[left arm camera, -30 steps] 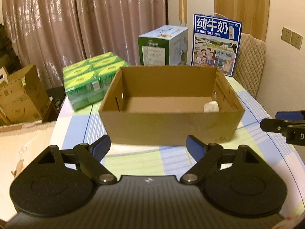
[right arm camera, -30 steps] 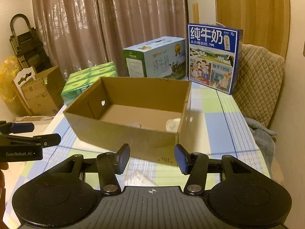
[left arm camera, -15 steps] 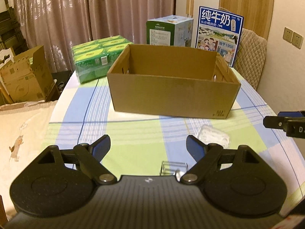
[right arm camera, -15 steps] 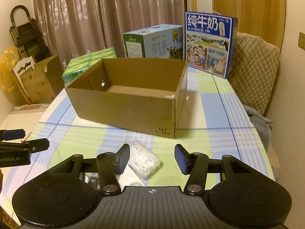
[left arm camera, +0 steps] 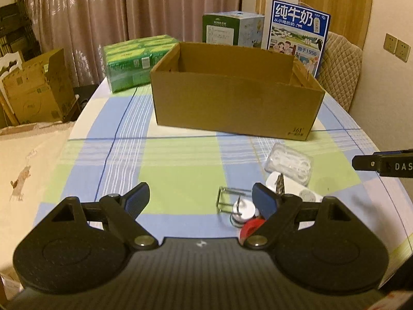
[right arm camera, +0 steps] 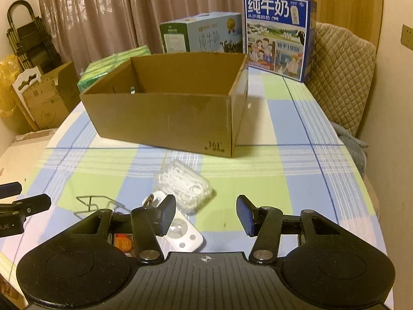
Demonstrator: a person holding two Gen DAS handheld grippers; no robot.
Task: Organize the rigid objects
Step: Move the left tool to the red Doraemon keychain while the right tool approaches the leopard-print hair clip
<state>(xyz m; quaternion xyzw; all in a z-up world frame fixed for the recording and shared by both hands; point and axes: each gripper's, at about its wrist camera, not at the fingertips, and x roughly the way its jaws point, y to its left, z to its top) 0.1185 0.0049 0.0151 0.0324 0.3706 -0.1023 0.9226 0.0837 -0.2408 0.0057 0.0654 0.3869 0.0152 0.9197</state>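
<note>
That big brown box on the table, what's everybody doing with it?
A person holds a two-finger gripper in each hand and is tidying small hard things into the cardboard box. Right now both the left gripper and the right gripper are open and empty, pointing down at a little pile in front of the box: a clear plastic case, a white remote-like gadget and a wire clip. Nothing has been grabbed yet.
</note>
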